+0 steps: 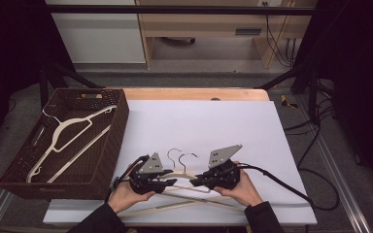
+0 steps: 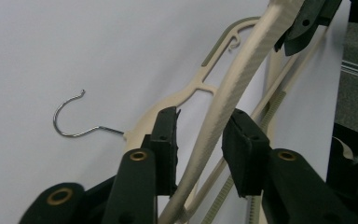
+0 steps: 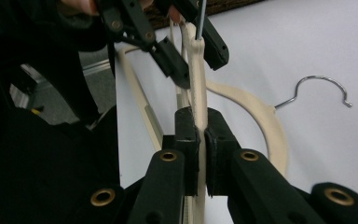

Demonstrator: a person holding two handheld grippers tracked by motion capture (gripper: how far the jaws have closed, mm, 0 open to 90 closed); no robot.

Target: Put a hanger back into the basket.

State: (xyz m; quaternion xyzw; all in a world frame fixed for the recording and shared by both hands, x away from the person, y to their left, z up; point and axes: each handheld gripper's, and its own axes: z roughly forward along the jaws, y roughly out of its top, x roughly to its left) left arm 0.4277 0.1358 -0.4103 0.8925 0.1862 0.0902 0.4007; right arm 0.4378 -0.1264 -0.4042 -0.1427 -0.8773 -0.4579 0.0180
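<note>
While your right gripper [image 3: 201, 135] pinches the upper hanger [image 3: 197, 88] to steady it, your left gripper [image 2: 200, 140] straddles its arm, jaws spread.

We see cream plastic hangers [image 2: 223, 112] with silver wire hooks [image 2: 70, 121] on a plain white sheet [image 1: 213, 121], a dark brown woven basket [image 1: 121, 121], black gripper jaws with brass-coloured rivets [image 3: 168, 156], and grey three-cornered plates [image 1: 226, 154].
</note>
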